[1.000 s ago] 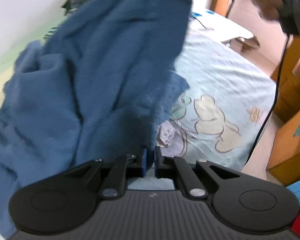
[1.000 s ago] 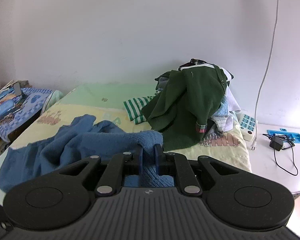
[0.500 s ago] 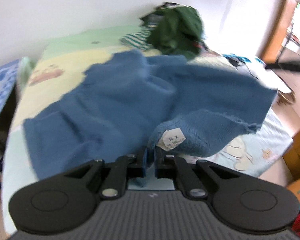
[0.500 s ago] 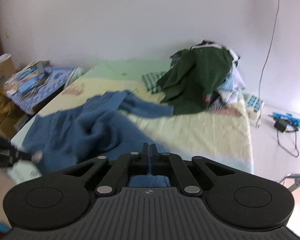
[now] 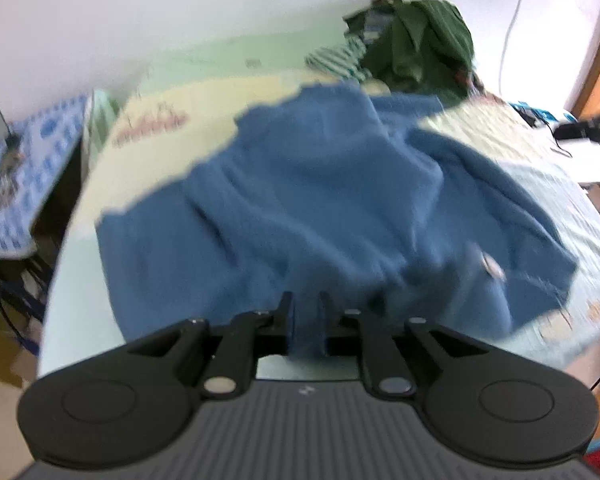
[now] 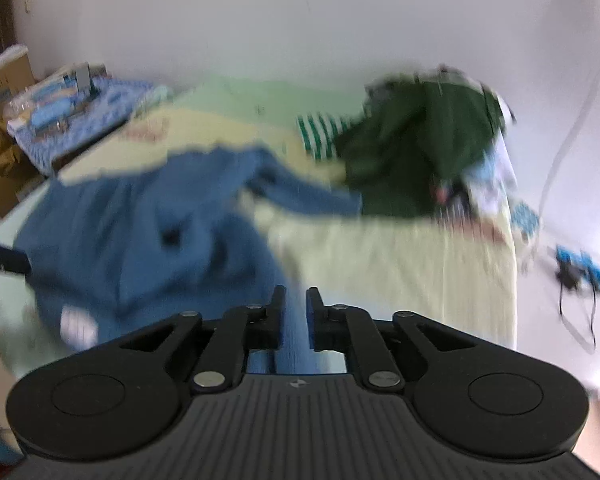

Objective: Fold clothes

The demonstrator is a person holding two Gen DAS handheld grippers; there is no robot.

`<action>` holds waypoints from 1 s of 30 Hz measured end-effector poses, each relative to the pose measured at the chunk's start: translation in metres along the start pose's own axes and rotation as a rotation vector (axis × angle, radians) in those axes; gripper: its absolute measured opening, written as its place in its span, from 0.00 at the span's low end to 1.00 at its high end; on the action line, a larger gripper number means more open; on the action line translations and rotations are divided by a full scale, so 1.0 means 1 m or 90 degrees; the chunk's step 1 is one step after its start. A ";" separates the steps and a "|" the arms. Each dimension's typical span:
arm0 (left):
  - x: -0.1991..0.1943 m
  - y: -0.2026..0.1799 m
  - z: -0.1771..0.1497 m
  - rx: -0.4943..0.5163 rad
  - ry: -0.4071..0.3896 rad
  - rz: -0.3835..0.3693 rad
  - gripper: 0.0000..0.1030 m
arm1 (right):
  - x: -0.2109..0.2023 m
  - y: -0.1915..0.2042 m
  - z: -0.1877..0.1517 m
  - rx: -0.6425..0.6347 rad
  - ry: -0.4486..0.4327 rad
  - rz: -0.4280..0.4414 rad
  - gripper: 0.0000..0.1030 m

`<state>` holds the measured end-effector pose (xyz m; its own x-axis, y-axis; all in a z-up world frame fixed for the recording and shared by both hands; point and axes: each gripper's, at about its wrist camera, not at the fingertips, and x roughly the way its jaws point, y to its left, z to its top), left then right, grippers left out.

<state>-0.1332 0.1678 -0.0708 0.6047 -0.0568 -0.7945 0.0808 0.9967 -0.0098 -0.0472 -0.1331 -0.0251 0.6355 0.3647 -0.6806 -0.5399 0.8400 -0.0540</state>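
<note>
Blue knitted sweater [image 5: 320,208] lies rumpled across the pale yellow-and-green bed sheet [image 6: 400,264], its white neck label [image 5: 490,264] too blurred to read. Left gripper [image 5: 305,312] and right gripper [image 6: 293,304] — jaws just opening, slightly parted — each have blue cloth between the fingers; whether they still pinch it cannot be told. Dark green garment heap [image 6: 428,152] sits behind.

sweater [image 5: 320,208] on bed [image 5: 148,160] | clothes pile [image 5: 420,36] behind sweater
</note>
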 end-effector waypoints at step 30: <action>0.215 0.006 0.191 0.158 0.029 -0.212 0.66 | 0.250 0.024 0.076 -0.076 0.071 0.059 0.32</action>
<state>0.1492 0.1508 -0.1258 0.4776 -0.3649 -0.7992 0.4579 0.8797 -0.1281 0.1404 0.0087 -0.1409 0.5182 0.3855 -0.7634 -0.6587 0.7492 -0.0688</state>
